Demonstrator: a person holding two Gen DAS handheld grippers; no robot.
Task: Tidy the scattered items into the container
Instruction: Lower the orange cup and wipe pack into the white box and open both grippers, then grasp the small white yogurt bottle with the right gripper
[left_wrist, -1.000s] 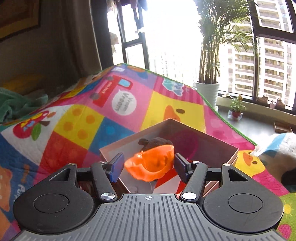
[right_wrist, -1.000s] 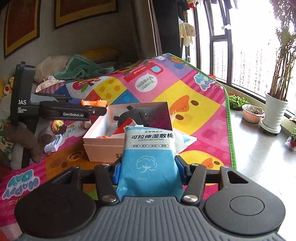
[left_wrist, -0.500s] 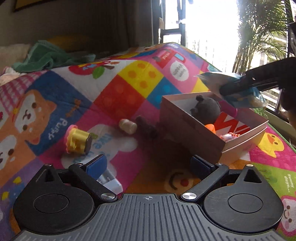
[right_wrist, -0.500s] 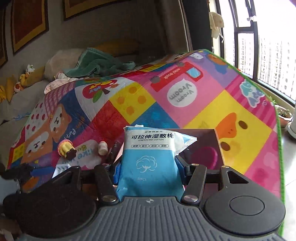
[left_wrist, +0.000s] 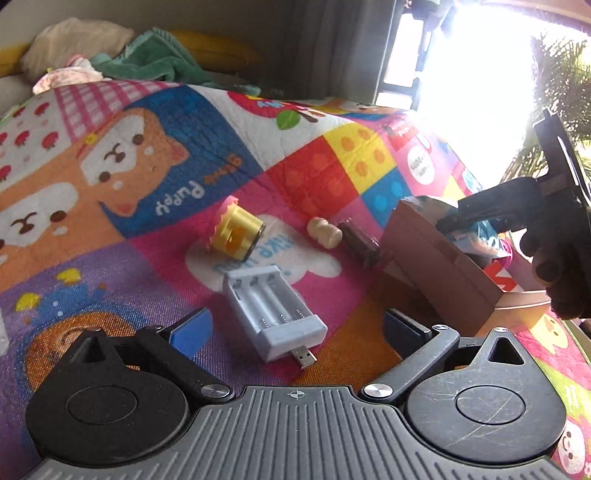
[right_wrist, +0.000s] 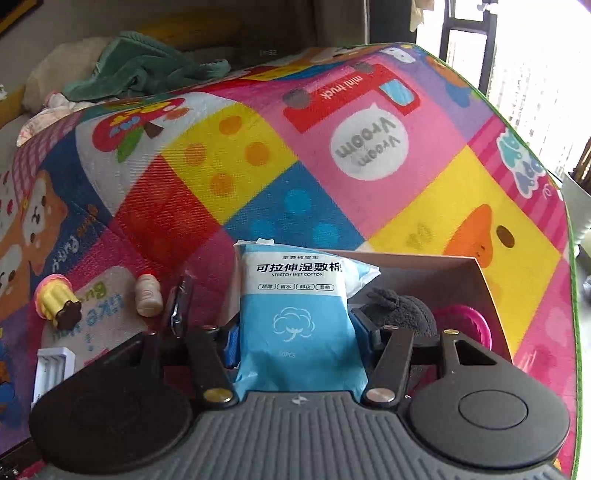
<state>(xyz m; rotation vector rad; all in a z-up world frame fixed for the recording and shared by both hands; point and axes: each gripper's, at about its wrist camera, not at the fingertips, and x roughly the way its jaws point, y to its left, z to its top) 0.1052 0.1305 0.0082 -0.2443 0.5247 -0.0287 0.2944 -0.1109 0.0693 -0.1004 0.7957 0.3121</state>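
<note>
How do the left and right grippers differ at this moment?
The left gripper is open and empty; its jaws have just been opening. The right gripper is clamped on a blue cotton pack. The left points at a battery charger on the mat; the right holds its pack over the box. Both have blue pads.

A bright patchwork play mat (left_wrist: 177, 236) printed with cartoon puppies, dots and a red mini truck carries everything. On it lie a yellow ribbed toy cup with a pink rim (left_wrist: 236, 233), a small cream toy bottle (left_wrist: 325, 232), a dark brown wrapped bar (left_wrist: 360, 243), a pale grey USB battery charger (left_wrist: 273, 314) and an open pinkish cardboard box (left_wrist: 443, 266)
</note>
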